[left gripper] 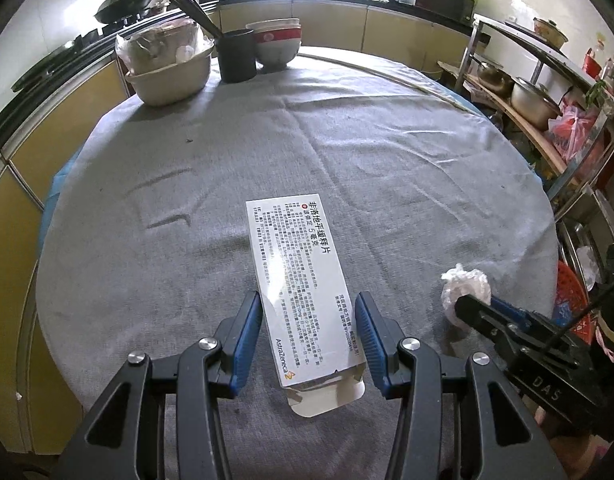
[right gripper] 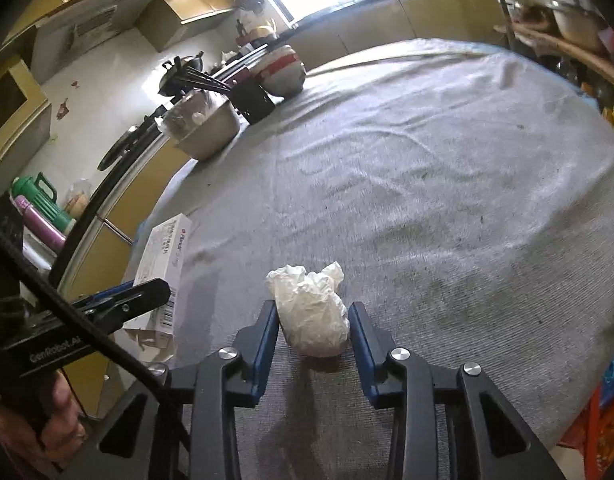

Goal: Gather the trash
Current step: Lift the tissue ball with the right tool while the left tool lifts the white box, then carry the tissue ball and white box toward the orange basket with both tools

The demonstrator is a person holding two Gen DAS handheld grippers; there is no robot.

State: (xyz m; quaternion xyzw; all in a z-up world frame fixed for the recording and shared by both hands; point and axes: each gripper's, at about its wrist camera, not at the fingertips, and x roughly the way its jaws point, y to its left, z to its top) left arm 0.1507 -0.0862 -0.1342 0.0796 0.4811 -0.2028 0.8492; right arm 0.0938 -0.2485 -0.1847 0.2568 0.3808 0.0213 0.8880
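Medicine box (left gripper: pixel 303 288) between left jaws, lengthwise away, open flap nearest camera

Far edge of the worktop (left gripper: pixel 347 152), grey cloth over it — a beige basin (left gripper: pixel 171 76) stuffed with a plastic bag, a black cup (left gripper: pixel 237 56) of chopsticks just beside it, then stacked red-and-white bowls (left gripper: pixel 277 42). Off the worktop, right side — a metal rack (left gripper: pixel 547 92) with pots, and a microwave (left gripper: pixel 443 0) behind.
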